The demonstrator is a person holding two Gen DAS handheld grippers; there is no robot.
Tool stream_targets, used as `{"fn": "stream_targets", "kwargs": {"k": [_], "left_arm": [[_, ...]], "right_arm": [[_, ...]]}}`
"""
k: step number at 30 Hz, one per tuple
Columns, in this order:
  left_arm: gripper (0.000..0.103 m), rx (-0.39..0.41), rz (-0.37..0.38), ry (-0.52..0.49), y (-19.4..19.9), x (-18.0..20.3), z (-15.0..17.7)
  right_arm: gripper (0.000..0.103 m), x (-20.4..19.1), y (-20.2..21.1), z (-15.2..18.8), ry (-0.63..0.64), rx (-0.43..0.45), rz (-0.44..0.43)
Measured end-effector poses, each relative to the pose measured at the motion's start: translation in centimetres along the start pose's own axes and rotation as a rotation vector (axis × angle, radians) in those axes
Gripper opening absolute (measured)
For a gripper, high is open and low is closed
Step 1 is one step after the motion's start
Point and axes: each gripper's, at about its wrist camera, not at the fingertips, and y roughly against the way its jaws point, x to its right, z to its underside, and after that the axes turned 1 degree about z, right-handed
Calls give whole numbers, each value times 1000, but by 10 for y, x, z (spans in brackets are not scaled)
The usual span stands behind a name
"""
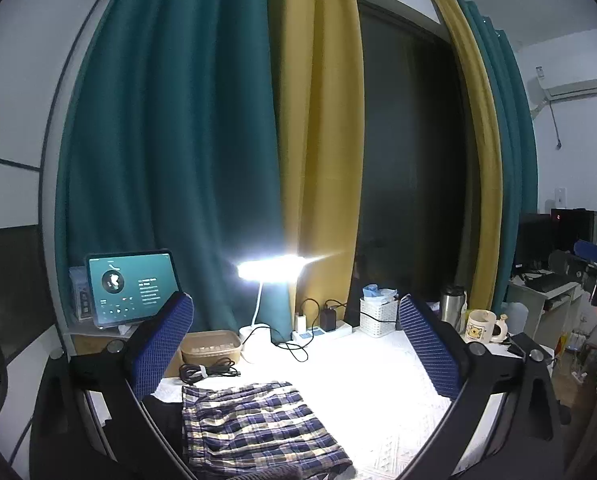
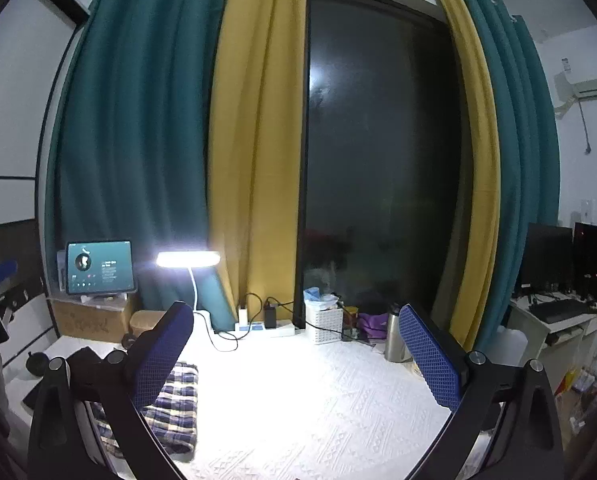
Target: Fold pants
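Plaid pants in blue, white and tan lie folded into a compact rectangle on the white textured tablecloth. My left gripper hovers open above and behind them, with nothing between its blue pads. In the right wrist view the same pants sit at the lower left, partly behind the left finger. My right gripper stands wide open over bare cloth to the right of the pants, holding nothing.
At the table's back stand a lit desk lamp, a tablet, a power strip with chargers, a white basket, a steel flask and a mug. A tan box and coiled cable lie behind the pants.
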Motion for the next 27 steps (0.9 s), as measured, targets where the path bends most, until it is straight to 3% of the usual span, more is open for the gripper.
{"fn": "stream_targets", "kwargs": {"k": [9, 27], "left_arm": [[102, -44, 1, -9, -9, 1, 7], [102, -51, 7, -16, -12, 6, 10]], "right_arm": [[103, 6, -11, 13, -10, -45, 4], [103, 11, -12, 15, -23, -49, 9]]}}
